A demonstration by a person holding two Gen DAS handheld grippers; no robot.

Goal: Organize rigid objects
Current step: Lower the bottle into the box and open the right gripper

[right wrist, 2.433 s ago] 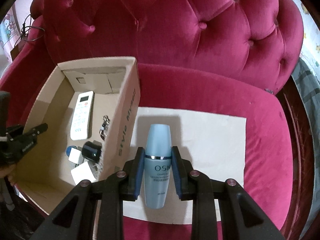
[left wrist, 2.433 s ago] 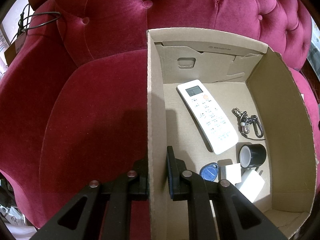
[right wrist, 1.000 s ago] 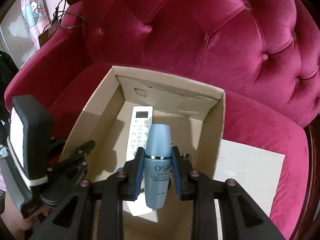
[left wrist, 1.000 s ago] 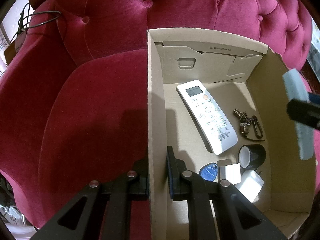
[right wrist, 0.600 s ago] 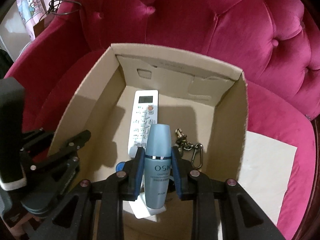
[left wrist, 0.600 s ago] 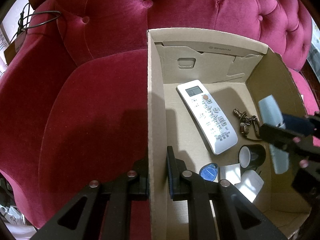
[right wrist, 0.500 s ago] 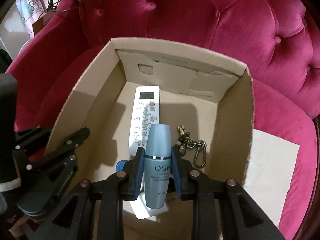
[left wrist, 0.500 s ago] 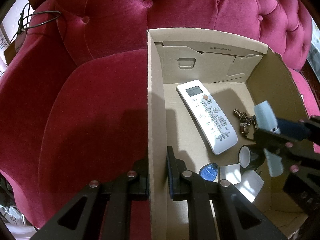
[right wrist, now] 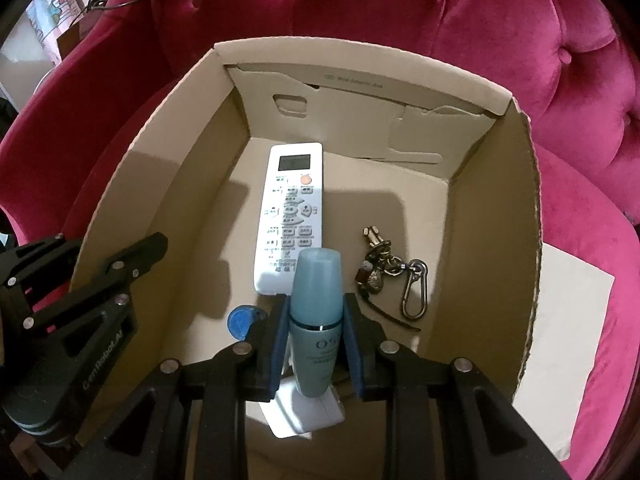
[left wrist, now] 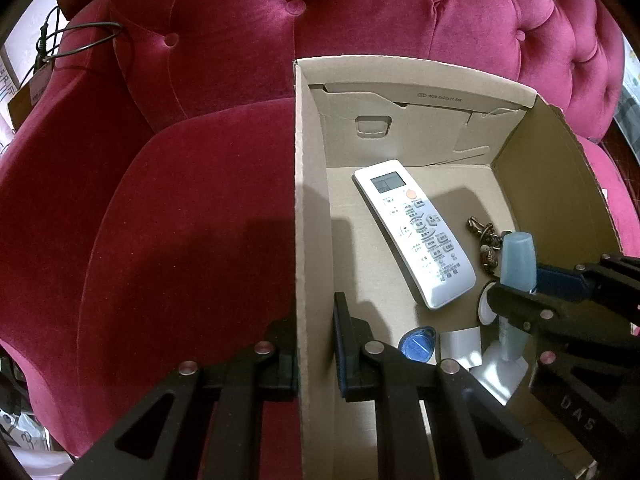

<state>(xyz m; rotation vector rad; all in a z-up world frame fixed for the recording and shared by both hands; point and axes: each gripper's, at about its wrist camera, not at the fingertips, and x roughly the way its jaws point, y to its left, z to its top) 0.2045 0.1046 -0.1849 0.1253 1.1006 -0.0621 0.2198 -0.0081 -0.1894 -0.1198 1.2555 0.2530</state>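
An open cardboard box [left wrist: 312,208] [right wrist: 496,264] sits on a red velvet sofa. My left gripper [left wrist: 316,336] is shut on the box's left wall. Inside the box, my right gripper [right wrist: 316,332] is shut on a pale blue lotion bottle [right wrist: 316,320] [left wrist: 518,264], held low over the items at the near end. On the box floor lie a white remote [right wrist: 292,216] [left wrist: 416,232], a bunch of keys [right wrist: 384,272] [left wrist: 486,240], a blue key fob [right wrist: 240,320] [left wrist: 418,344] and a white charger [right wrist: 304,412]. A black-and-white cap [left wrist: 486,308] is partly hidden behind the right gripper.
The tufted sofa back [left wrist: 360,8] rises behind the box. A pale sheet [right wrist: 568,352] lies on the seat to the right of the box. A black cable [left wrist: 72,40] hangs over the left armrest.
My right gripper has carried the blue bottle from the sheet over the box wall and down into the box. The left gripper has stayed clamped on the left wall.
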